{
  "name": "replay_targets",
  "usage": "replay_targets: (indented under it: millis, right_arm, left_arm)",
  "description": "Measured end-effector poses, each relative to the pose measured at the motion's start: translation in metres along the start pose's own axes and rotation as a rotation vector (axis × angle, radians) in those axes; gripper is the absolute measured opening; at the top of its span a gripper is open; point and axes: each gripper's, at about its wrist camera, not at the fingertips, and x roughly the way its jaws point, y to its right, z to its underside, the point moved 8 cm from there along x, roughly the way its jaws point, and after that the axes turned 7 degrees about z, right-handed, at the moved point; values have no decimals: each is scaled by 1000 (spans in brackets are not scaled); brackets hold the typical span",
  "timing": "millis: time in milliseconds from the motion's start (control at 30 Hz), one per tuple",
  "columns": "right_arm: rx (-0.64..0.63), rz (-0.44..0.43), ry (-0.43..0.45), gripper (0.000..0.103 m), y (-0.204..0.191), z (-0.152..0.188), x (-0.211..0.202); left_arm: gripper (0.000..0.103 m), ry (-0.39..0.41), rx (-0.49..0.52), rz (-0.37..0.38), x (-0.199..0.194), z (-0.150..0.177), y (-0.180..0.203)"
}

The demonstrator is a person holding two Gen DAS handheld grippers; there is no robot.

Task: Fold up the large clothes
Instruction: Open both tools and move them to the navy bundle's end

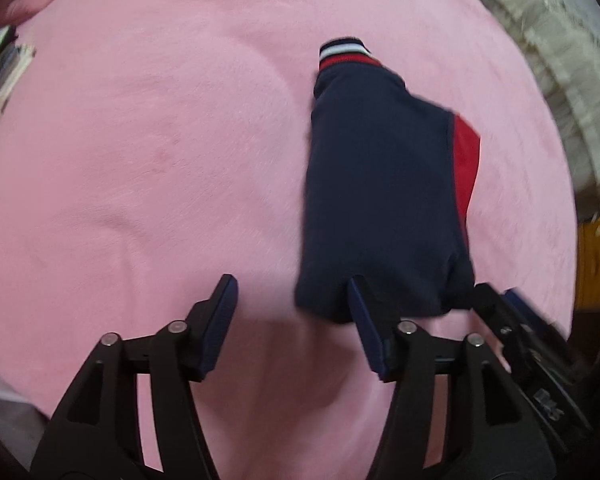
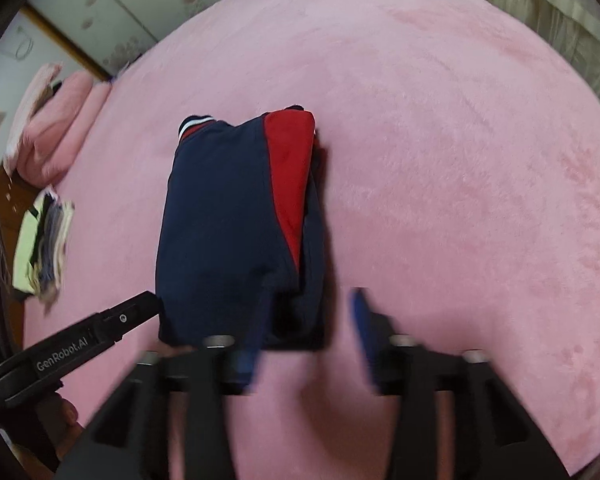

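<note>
A navy garment (image 1: 380, 200) with a red panel and a red-white-navy striped cuff lies folded into a compact rectangle on the pink blanket (image 1: 140, 160). It also shows in the right wrist view (image 2: 228, 232). My left gripper (image 1: 294, 296) is open and empty at the garment's near left corner, its right finger against the near edge. My right gripper (image 2: 308, 320) is open and empty at the garment's near right corner. The left gripper's body (image 2: 100, 332) shows at the garment's near left corner in the right wrist view. The right gripper's body (image 1: 520, 332) shows at lower right in the left wrist view.
A stack of folded clothes (image 2: 44, 240) lies at the blanket's left edge, with pink pillows (image 2: 56, 132) beyond it. A patterned wall (image 2: 120, 12) stands at the far left. Cream curtains (image 2: 540, 4) hang at the far right.
</note>
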Motion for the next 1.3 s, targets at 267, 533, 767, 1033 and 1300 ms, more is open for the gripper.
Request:
replay_targets:
  millis: [267, 533, 767, 1033, 1300]
  right_arm:
    - [-95, 61, -39, 86, -33, -9, -35]
    - [-130, 48, -59, 87, -42, -11, -37]
    - [-141, 43, -56, 87, -45, -15, -28]
    - [-136, 38, -79, 88, -44, -16, -21]
    - [-127, 33, -101, 88, -46, -23, -8]
  left_arm:
    - [79, -7, 94, -64, -28, 4, 6]
    - [79, -2, 101, -73, -33, 2, 5]
    - [79, -5, 85, -74, -31, 1, 4]
    - [79, -31, 88, -83, -23, -2, 4]
    - [79, -41, 97, -94, -14, -13, 5]
